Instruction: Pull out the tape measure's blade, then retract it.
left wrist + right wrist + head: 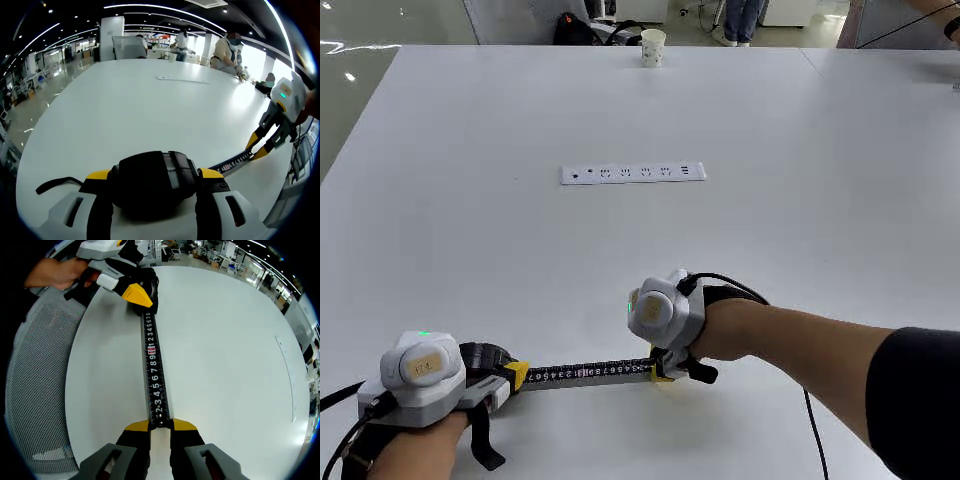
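The left gripper is closed tight around the black tape measure on the white table. The blade lies pulled out flat. The right gripper pinches its end.

Tape measure lies left on the table, its blade stretching right.

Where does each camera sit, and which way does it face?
Head view: on the headset, looking down at the table, left gripper, right gripper; arms show.
Left gripper view: on the left gripper, facing over the case toward the right gripper; own jaws show.
Right gripper view: on the right gripper, facing along the blade to the case; a hand shows.
Shared: blade, from opposite ends.
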Available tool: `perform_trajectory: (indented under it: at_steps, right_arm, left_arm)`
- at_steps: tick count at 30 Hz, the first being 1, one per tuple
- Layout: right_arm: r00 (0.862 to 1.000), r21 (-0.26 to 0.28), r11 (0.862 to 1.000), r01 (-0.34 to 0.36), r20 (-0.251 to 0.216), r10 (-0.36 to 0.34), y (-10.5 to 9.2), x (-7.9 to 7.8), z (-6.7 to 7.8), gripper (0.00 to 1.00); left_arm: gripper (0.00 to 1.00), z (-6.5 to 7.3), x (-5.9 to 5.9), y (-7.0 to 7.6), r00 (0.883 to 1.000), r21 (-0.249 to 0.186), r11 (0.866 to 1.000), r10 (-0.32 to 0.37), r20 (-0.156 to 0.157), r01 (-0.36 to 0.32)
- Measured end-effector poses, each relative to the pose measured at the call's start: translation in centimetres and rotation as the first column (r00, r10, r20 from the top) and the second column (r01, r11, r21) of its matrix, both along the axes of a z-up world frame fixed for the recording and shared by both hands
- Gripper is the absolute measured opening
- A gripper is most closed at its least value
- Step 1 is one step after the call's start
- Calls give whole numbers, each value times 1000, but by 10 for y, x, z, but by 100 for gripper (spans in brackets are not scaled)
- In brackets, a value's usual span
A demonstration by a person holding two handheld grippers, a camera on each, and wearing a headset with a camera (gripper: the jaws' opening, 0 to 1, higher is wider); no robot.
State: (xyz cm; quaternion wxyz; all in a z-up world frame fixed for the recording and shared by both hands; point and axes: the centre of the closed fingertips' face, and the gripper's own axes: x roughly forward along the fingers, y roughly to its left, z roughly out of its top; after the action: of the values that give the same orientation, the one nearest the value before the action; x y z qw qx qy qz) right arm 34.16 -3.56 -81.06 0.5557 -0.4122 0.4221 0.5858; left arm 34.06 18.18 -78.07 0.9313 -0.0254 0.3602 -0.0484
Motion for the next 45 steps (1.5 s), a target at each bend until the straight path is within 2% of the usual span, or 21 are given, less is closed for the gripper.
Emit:
perform_trajectory:
  at_steps: [45]
  right_arm:
    - [1000,41,999,9,-3,-9,15,-2,0,10]
  left_arm:
    - [62,0,0,0,1000,0,1000,1,-3,-1]
